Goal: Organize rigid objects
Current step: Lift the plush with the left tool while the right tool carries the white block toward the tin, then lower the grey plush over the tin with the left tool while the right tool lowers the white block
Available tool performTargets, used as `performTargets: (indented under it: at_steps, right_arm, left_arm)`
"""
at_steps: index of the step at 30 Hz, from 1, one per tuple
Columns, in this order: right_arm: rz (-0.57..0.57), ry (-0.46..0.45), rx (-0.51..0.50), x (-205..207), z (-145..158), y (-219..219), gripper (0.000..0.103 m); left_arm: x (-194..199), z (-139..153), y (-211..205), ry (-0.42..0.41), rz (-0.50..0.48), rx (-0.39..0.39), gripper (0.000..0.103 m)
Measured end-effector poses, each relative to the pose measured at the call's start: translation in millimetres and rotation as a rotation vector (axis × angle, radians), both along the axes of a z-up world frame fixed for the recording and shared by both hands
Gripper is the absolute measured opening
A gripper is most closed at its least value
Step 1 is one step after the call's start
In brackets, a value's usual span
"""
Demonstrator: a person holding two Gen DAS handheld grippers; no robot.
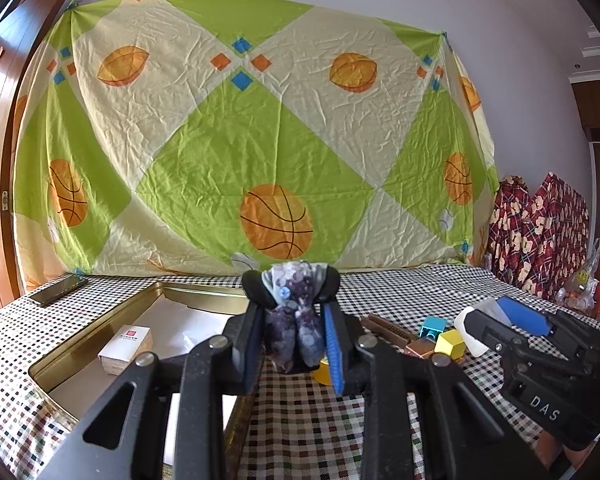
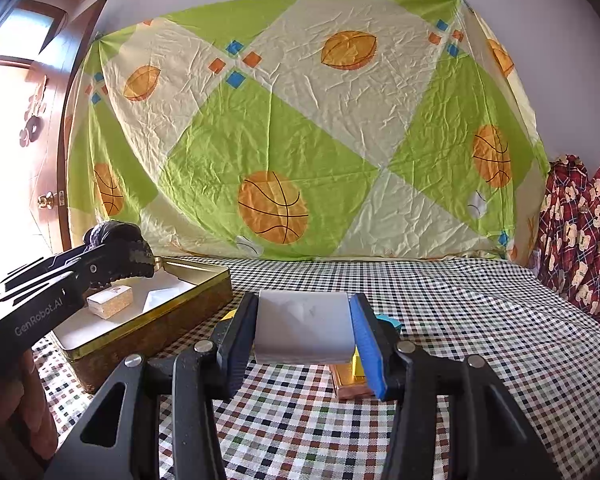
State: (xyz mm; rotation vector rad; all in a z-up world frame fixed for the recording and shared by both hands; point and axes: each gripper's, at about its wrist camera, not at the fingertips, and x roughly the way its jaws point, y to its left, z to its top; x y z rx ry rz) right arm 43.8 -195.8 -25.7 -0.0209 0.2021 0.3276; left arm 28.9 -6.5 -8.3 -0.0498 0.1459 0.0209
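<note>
- My left tool (image 1: pixel 296 320) is clenched on a small purple-and-grey sequinned object (image 1: pixel 296 316). Its surface is mottled; I cannot tell its exact kind. It stands upright between the jaws so that it can be lowered without tipping.
- I hold the left tool just beside the near right corner of the gold tin (image 1: pixel 100 332), not yet over its opening. The tin lies on the left part of the tabletop (image 1: pixel 300 432) and serves as the collecting container.
- A small white-and-cork box (image 1: pixel 126 346) already lies inside the tin near its left wall. The rest of the tin floor shows pale lining, so space remains for further items.
- My right tool (image 2: pixel 306 332) is grasping a white rectangular block (image 2: pixel 302 328) across its short sides. The block is lifted clear of the checked cloth and held level, which keeps its flat face ready to set down.
- Under and behind the right tool, near the middle of the tabletop, remain a copper-coloured flat piece (image 2: pixel 350 384), a yellow block (image 1: pixel 450 344), a blue block (image 1: pixel 432 326) and a brown bar (image 1: pixel 384 328).
- A phone (image 1: pixel 58 290) lies at the far left corner, apart from the items.
- Judgement: both tools carry loads destined for the tin; the left load is nearer and should go in first.
</note>
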Motion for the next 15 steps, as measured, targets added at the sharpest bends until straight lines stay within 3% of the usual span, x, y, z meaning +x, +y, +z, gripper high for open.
performTargets:
  at_steps: [15]
  right_arm:
    - [0.062,0.010,-0.028,-1,-1,30,0.050]
  left_arm:
    - [-9,0,24,0.002,0.034,-0.030,0.026]
